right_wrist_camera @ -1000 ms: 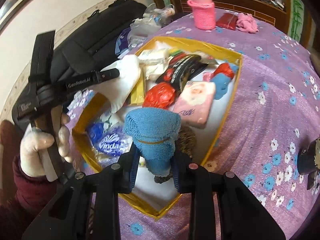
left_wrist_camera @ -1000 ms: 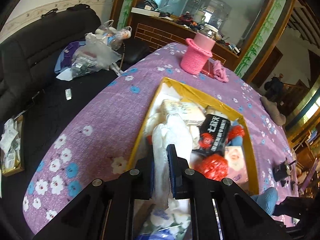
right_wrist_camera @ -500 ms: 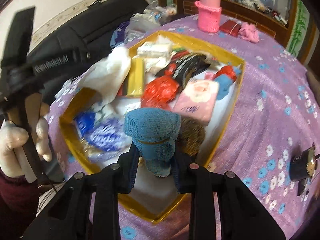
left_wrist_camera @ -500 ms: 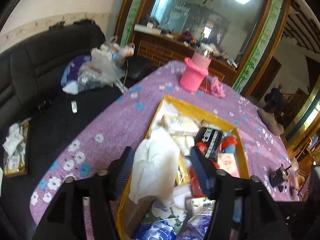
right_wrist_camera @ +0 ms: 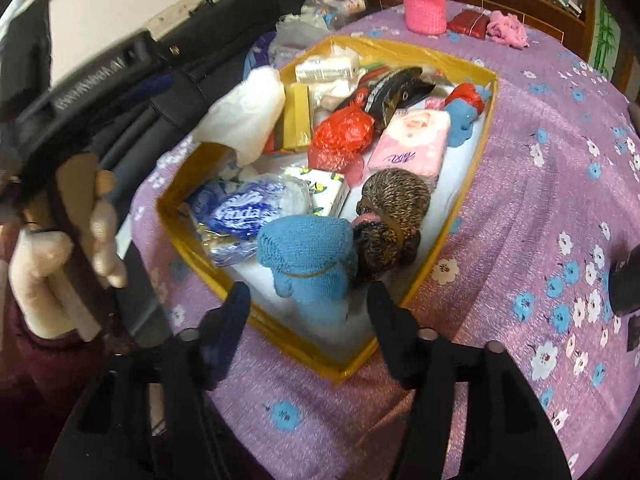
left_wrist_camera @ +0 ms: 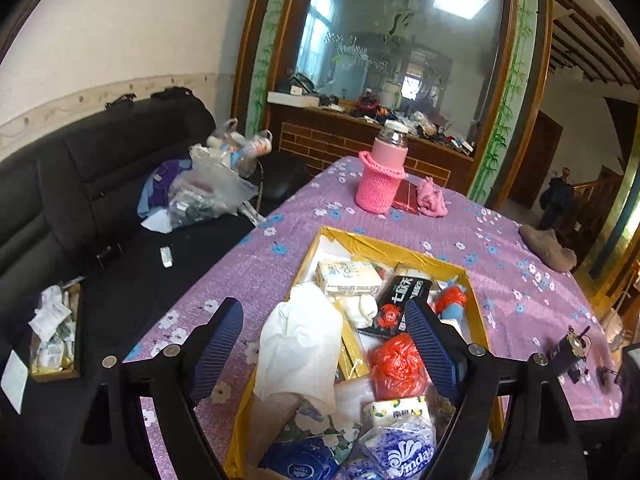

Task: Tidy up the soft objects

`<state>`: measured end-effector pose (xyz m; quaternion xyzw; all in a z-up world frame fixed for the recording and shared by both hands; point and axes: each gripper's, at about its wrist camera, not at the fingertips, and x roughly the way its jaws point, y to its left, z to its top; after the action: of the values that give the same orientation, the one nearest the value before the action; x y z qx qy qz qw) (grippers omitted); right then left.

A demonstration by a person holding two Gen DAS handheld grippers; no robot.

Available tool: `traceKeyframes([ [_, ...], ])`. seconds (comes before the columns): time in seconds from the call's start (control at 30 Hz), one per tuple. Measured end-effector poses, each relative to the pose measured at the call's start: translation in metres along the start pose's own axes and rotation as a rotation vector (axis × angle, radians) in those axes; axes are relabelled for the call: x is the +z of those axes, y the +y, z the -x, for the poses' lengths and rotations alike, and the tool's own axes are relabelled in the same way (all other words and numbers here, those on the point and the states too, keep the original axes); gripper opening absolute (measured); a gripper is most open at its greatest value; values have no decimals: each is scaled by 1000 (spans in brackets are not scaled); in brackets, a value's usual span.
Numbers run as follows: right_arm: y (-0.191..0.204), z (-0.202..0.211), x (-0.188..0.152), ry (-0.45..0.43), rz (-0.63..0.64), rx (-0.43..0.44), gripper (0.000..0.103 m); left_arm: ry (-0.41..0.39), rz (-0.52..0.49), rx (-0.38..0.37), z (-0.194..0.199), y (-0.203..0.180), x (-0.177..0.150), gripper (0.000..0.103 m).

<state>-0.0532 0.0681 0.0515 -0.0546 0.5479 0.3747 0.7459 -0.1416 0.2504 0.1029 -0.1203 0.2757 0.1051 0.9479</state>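
Note:
A yellow box [left_wrist_camera: 400, 247] [right_wrist_camera: 416, 54] on the purple flowered table holds soft packs and bundles. My left gripper [left_wrist_camera: 324, 330] is open above its near end, with a white bag [left_wrist_camera: 300, 344] [right_wrist_camera: 244, 114] lying between the fingers, draped on the box edge. My right gripper [right_wrist_camera: 308, 304] is open at the box's near corner. A rolled blue towel [right_wrist_camera: 306, 258] stands just ahead of it inside the box, beside a brown speckled roll [right_wrist_camera: 392, 216]. A red bag [left_wrist_camera: 396, 364] [right_wrist_camera: 344, 132] and a pink tissue pack [right_wrist_camera: 412, 140] lie in the middle.
A pink knitted bottle cover [left_wrist_camera: 380, 186] [right_wrist_camera: 424, 6], a red wallet [right_wrist_camera: 468, 22] and a pink cloth [left_wrist_camera: 432, 200] stand at the table's far end. A black sofa [left_wrist_camera: 80, 184] with bags lies left. A brown cloth [left_wrist_camera: 548, 246] lies at the right edge.
My left gripper opened, let go of the white bag and pulled back up. My right gripper opened and released the blue towel, which now stands in the box.

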Motion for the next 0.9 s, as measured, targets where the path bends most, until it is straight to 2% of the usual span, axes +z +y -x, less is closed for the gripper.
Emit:
traceKeyframes([
  [0.07, -3, 10, -3, -38, -14, 5, 61, -30, -17, 37, 7, -5, 0, 85],
  [0.13, -9, 19, -5, -84, -45, 2, 61, -102, -52, 112, 23, -14, -2, 88],
  [0.17, -11, 23, -6, -105, -58, -4, 61, -148, -67, 152, 35, -20, -3, 91],
  [0.2, -14, 28, -7, -131, -71, -14, 61, -199, -75, 192, 48, -26, -6, 103],
  [0.23, -16, 33, -9, -158, -84, -23, 61, -241, -72, 210, 62, -31, -9, 103],
  [0.27, -19, 39, -11, -191, -103, -33, 61, -269, -64, 211, 74, -35, -13, 103],
  [0.33, -23, 47, -15, -242, -137, -40, 61, -304, -24, 148, 89, -39, -19, 103],
  [0.37, -26, 51, -17, -267, -156, -43, 61, -292, 10, 112, 90, -38, -22, 103],
  [0.43, -32, 56, -22, -304, -195, -49, 61, -197, 67, 74, 78, -36, -21, 103],
  [0.5, -35, 57, -24, -315, -208, -60, 61, -103, 97, 87, 66, -38, -24, 103],
  [0.67, -29, 65, -35, -346, -143, -184, 61, -105, 49, 220, 67, -59, -32, 103],
  [0.77, -19, 66, -40, -354, -84, -246, 61, -102, 17, 242, 67, -75, -33, 103],
  [0.9, -13, 63, -45, -351, -48, -264, 61, -95, -22, 271, 66, -92, -32, 103],
])
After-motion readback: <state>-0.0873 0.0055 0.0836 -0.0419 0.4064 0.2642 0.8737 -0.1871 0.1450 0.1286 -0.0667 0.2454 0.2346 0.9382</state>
